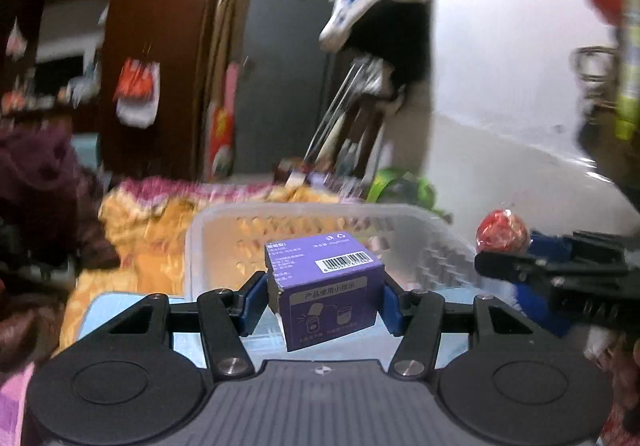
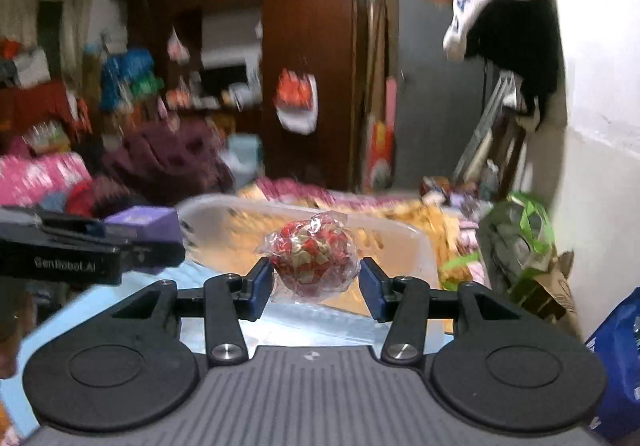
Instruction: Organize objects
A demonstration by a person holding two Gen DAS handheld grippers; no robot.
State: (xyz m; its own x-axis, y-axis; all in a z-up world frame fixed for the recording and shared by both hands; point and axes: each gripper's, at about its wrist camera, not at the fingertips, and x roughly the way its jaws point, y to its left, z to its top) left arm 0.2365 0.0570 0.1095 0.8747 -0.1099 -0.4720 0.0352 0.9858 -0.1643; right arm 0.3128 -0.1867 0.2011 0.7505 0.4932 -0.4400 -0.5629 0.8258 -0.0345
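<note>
— Purple carton, item one?
— Purple box (image 1: pixel 324 288), lower centre of left view. Pinched from both sides by left gripper (image 1: pixel 325 298), blue pads touching its walls. Carried just in front of clear plastic basket (image 1: pixel 400 222).

— Item two?
— Red-and-cream ball in clear wrap (image 2: pixel 314 260), centre of right view. Sits between the fingers of right gripper (image 2: pixel 314 282); left pad touching the film, right pad seemingly only at its crinkled edge. Held, by judgement, though loosely.

— Risks?
— Wrap crushing or sliding out, given slick film and a light grip. Box twisting, held low and a little askew. Two grippers close side by side near one basket rim; possible knock on lowering.

— Legible writing?
— On box: barcode, recycling marks, Chinese heading "产品使用小提示" over two small usage pictures; finer print too small to read. On left gripper body seen in right view: "GenRobot.AI".

— Farther back?
— Orange patterned cloth (image 1: pixel 148 230) beyond basket, then dark wardrobe (image 2: pixel 308 46). Motion blur throughout.
</note>
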